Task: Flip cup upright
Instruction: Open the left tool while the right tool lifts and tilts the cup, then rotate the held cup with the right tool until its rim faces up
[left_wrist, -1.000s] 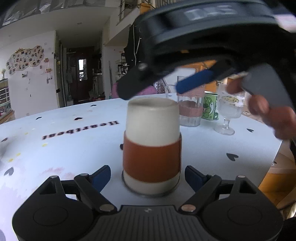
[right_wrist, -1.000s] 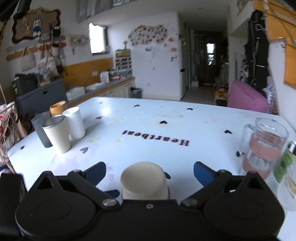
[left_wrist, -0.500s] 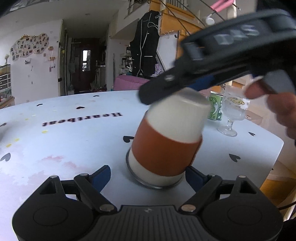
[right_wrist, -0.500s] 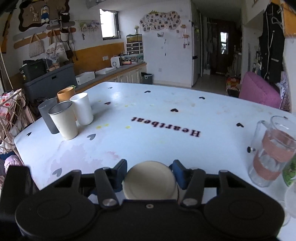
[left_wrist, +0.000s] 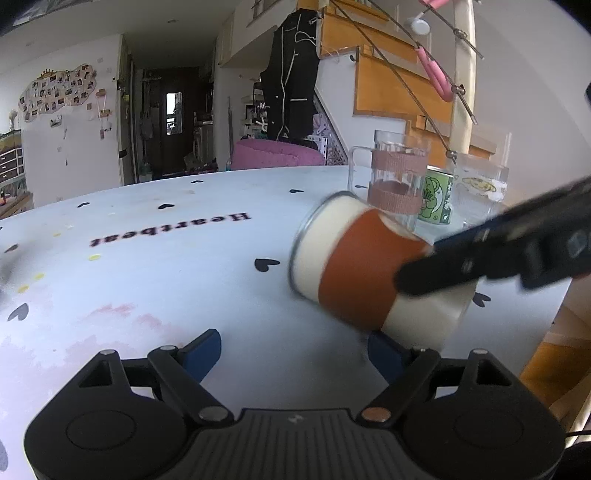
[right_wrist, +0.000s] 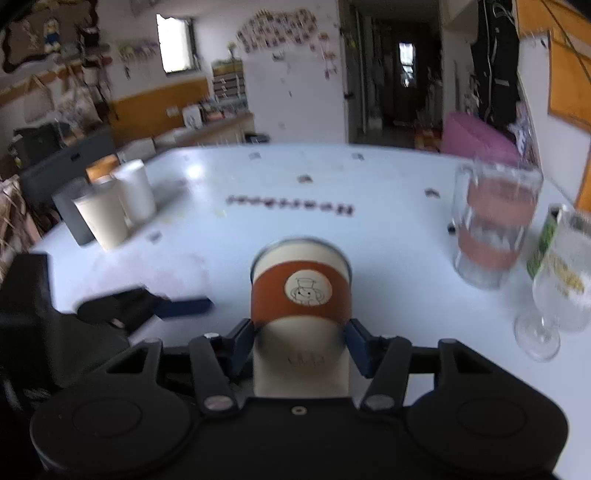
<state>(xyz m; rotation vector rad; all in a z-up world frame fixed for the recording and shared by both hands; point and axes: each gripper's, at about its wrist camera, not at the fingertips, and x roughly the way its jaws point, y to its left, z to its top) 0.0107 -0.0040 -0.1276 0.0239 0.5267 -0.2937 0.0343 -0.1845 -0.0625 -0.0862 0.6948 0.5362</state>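
— Where is the cream cup with the orange-brown band (right_wrist: 300, 295) sitting?

— It is not sitting. It is hanging in the air above the pale blue tabletop (left_wrist: 166, 280), over its near edge. The right hand-held gripper (right_wrist: 301, 338) is squeezing it by the bottom part, one blue finger on each side.

— Why is it holding it down low like that?

— I think so the open end is staying free while the cup is turning over. In the left view the cup is lying tipped on its side, and its open rim is pointing away toward the middle of the tabletop.

— So it is only part of the way round?

— It looks like that to me. It is not standing up yet.

— What is the cup looking like?

— Smooth and creamy, with a wide band and a round sticker with a little drawn figure on it.

— And the left hand-held gripper (left_wrist: 293, 349)?

— It is waiting low near the tabletop, spread wide and holding nothing.

— What else is near?

— A clear glass mug with pink bands (right_wrist: 496, 225) and a stemmed glass (right_wrist: 554, 288) are standing off to the right.
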